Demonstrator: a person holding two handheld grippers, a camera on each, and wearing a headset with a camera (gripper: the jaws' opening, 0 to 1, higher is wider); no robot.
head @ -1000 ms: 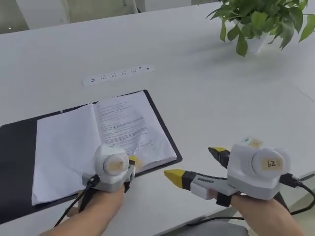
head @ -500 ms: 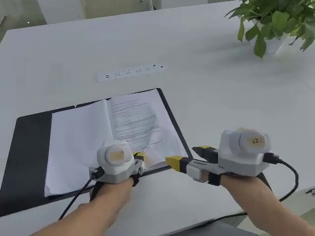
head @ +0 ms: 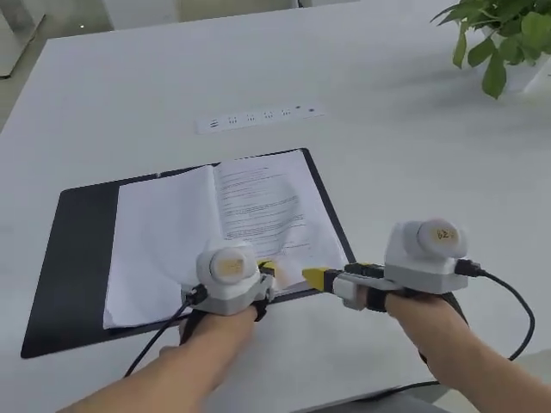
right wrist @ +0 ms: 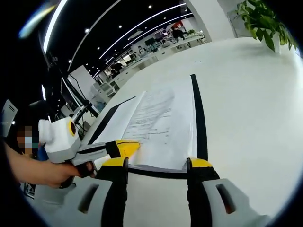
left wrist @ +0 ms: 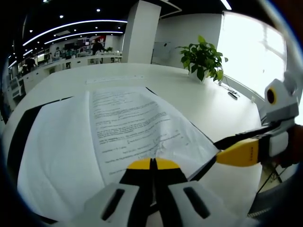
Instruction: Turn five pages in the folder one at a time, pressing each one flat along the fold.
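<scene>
An open black folder (head: 77, 258) lies on the white table, a blank sheet (head: 159, 241) on its left and a printed page (head: 267, 206) on its right. My left gripper (head: 265, 270) is shut, its yellow tips (left wrist: 152, 164) resting at the bottom edge of the printed page (left wrist: 128, 118). My right gripper (head: 331, 274) is open and sits just right of the left one, at the folder's lower right corner. In the right gripper view its jaws (right wrist: 156, 163) straddle the corner of the page (right wrist: 161, 118) and the folder's black edge (right wrist: 196, 109), with the left gripper (right wrist: 125, 147) beside them.
A white power strip (head: 263, 116) is set into the table beyond the folder. A potted plant (head: 499, 34) stands at the far right. Cables trail from both grippers toward the near table edge. Bare table surface lies right of the folder.
The right gripper has moved left, up to the folder's lower right corner and close to the left gripper. The left gripper has stayed at the page's bottom edge. The head camera has shifted.
</scene>
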